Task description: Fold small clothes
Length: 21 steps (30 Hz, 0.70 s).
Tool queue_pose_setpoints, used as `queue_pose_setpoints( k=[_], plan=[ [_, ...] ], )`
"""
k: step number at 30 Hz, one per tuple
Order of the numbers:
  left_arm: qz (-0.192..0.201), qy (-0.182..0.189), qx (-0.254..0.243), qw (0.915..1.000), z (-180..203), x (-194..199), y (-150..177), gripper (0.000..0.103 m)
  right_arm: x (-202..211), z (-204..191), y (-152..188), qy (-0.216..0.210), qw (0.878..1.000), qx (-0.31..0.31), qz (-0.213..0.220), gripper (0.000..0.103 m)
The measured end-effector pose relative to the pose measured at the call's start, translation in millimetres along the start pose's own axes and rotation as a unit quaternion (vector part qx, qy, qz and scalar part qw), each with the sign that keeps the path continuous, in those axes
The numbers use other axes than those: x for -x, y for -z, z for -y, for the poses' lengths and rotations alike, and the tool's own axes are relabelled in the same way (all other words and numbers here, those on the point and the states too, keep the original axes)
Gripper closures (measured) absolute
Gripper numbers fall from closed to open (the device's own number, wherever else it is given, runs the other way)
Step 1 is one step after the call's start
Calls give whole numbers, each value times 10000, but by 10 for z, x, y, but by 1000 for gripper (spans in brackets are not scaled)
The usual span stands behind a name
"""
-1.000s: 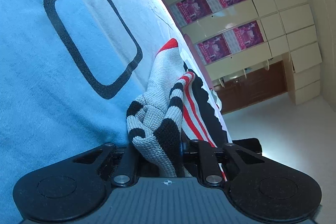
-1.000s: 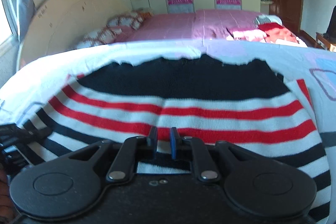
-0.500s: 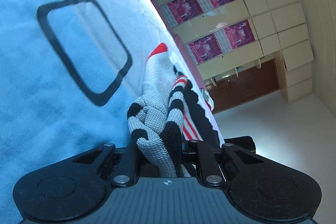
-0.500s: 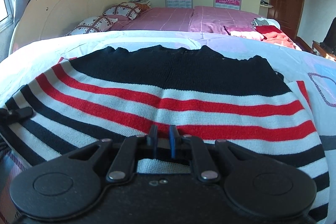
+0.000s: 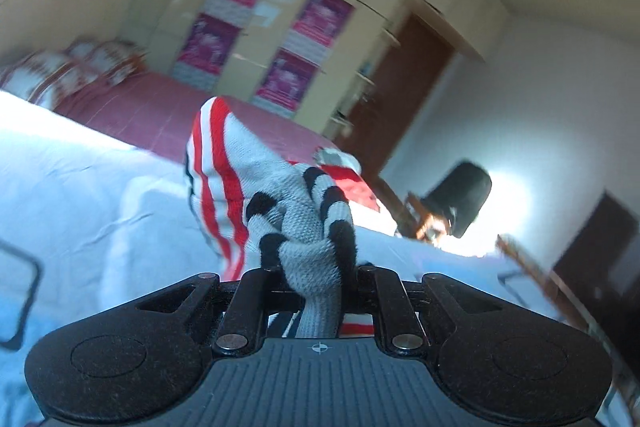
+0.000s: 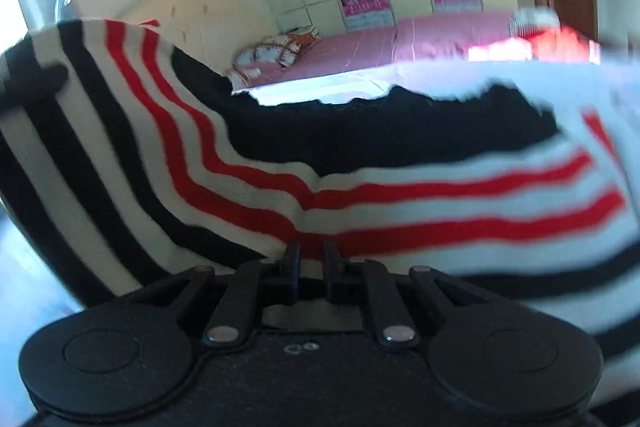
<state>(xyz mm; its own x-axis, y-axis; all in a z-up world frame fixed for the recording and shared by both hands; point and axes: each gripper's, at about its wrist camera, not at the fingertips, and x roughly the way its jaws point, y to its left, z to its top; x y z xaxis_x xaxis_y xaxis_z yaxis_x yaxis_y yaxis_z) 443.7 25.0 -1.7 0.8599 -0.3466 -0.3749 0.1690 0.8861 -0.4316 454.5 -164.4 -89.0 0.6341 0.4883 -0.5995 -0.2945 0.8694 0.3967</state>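
A small knitted sweater with black, white and red stripes (image 6: 400, 195) lies on a pale blue sheet (image 5: 100, 195). My left gripper (image 5: 312, 279) is shut on a bunched grey-and-black striped part of the sweater (image 5: 308, 227) and holds it up off the sheet. My right gripper (image 6: 308, 259) is shut on the sweater's near edge. In the right wrist view the sweater's left side (image 6: 80, 131) is lifted high, and the other gripper's dark tip (image 6: 36, 83) shows at its edge.
A second bed with a pink cover (image 6: 400, 39) and patterned pillows (image 6: 276, 47) stands behind. A cream wardrobe with pink posters (image 5: 248, 27), a brown door (image 5: 400, 87) and a dark chair (image 5: 460, 199) lie beyond.
My left gripper has lifted and swung round with its bunch of sweater. The sweater's left side, flat before, now rises high in the right wrist view. Both views are blurred by motion.
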Motion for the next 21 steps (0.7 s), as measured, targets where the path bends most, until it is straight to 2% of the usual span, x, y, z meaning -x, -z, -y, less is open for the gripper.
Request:
queue_pose_setpoints(
  k=[3, 6, 7, 8, 9, 11, 13, 14, 16, 17, 18, 20, 21],
  plan=[
    [-388, 162, -459, 9981, 458, -287, 64, 88, 468, 491, 103, -85, 9931, -1076, 461, 80],
    [-1169, 270, -873, 9889, 879, -739, 340, 84, 983, 1090, 280, -44, 9713, -2164, 989, 48],
    [-1502, 314, -994, 9831, 977, -893, 474, 69, 1139, 1251, 327, -51, 9631, -2422, 1175, 30],
    [-1885, 426, -1079, 9752, 1105, -1001, 580, 65, 1299, 1404, 362, -94, 9547, -2651, 1345, 25],
    [-1921, 513, -1159, 9732, 1194, -984, 647, 64, 1432, 1525, 381, -165, 9481, -2819, 1460, 25],
    [-1549, 504, -1294, 9781, 1277, -705, 706, 56, 1640, 1681, 379, -373, 9396, -2991, 1622, 25],
    [-1343, 610, -896, 9850, 1124, -393, 559, 56, 1747, 1743, 361, -602, 9345, -3094, 1655, 25],
    [-1093, 652, -730, 9892, 1009, -213, 462, 55, 1754, 1721, 335, -719, 9346, -3091, 1608, 24],
    [-718, 325, -545, 9954, 751, 60, 324, 52, 1713, 1658, 309, -982, 9355, -3073, 1441, 19],
    [-623, 107, -413, 9971, 583, 148, 269, 46, 1666, 1651, 293, -1162, 9346, -3110, 1277, 14],
    [-622, -68, -298, 9976, 420, 201, 236, 44, 1595, 1637, 298, -1319, 9325, -3189, 1067, 13],
    [-912, -531, 12, 9944, 75, 171, 194, 43, 1453, 1594, 314, -1480, 9278, -3345, 737, 12],
    [-1047, -556, 133, 9929, -54, 164, 244, 43, 1383, 1570, 320, -1533, 9255, -3408, 616, 12]
  ],
)
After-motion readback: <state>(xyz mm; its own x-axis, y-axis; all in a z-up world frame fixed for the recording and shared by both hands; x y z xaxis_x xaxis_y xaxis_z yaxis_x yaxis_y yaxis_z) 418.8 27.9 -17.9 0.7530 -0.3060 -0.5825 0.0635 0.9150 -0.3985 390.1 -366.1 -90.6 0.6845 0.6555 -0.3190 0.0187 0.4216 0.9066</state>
